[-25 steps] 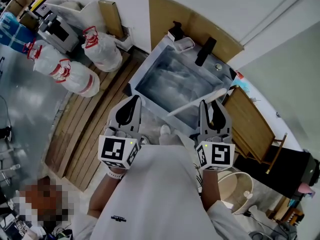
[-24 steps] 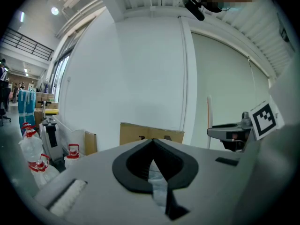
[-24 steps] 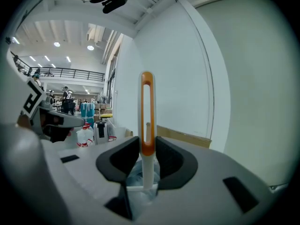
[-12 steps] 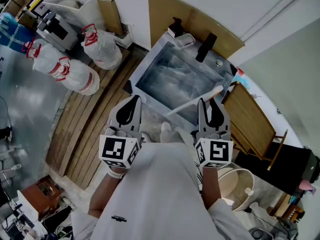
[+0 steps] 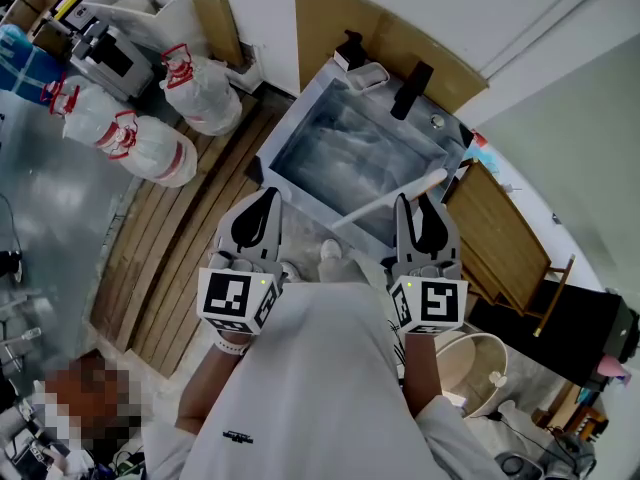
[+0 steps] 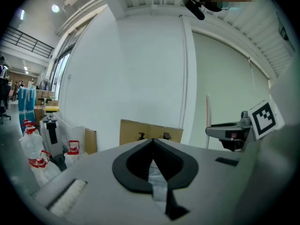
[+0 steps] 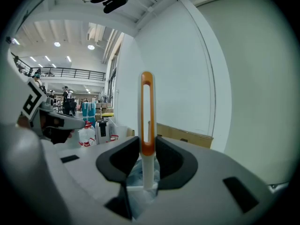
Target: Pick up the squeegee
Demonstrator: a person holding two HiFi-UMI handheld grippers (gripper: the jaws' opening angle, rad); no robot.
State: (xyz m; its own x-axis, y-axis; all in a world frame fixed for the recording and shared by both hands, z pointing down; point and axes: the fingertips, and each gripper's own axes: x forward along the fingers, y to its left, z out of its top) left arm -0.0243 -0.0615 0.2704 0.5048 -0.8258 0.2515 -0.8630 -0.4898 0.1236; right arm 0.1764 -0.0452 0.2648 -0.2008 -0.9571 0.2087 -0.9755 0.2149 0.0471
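white wall (image 5: 420,8), wooden slat floor (image 5: 190,238), steel sink (image 5: 340,148) against a brown board (image 5: 320,38), bright ceiling lights (image 7: 56,44)

White squeegee (image 7: 148,170), orange looped handle, upright in right tool (image 7: 148,140)

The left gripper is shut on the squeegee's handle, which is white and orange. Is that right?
Not quite. It is the right gripper, not the left, that is shut on the handle of the squeegee, which is white and orange as you say. The right gripper view shows the fingers pressing on it. The left gripper is shut on nothing.
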